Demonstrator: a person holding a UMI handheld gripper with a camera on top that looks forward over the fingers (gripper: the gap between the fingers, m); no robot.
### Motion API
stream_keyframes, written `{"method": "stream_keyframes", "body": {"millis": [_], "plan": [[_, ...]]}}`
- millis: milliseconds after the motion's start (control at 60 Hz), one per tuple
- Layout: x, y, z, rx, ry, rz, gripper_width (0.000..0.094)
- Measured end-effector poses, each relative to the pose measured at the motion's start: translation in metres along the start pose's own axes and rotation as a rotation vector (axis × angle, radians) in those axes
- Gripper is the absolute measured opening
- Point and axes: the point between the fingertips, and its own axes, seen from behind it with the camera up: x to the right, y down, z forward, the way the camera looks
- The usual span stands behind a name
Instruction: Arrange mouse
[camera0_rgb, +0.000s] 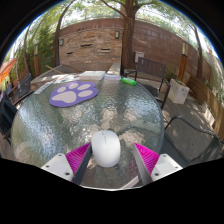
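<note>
A white computer mouse rests on the round glass table, between my gripper's fingers. My gripper is open. The left magenta pad is close against the mouse's side, and the right pad stands off it with a visible gap. A purple mouse pad with a white paw print lies on the table beyond the fingers, to the far left.
A small green object lies at the table's far edge. Dark metal chairs stand around the table, with a white box-like thing to the right. A brick wall and a tree trunk stand behind.
</note>
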Motion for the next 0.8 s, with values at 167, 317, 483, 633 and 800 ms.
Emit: {"method": "stream_keyframes", "body": {"millis": [167,317,483,633,800], "plan": [[0.004,-0.011,0.02,-0.01,-0.005,0.051,0.0568],[0.007,-0.01,0.02,-0.03,0.013,0.07,0.0421],[0.01,-0.012,0.017,-0.06,0.054,0.099,0.035],[0.04,-0.058,0.0,-0.004,0.154,0.167,0.0353],[0.079,-0.194,-0.019,0.179,0.268,0.224,0.035]]}}
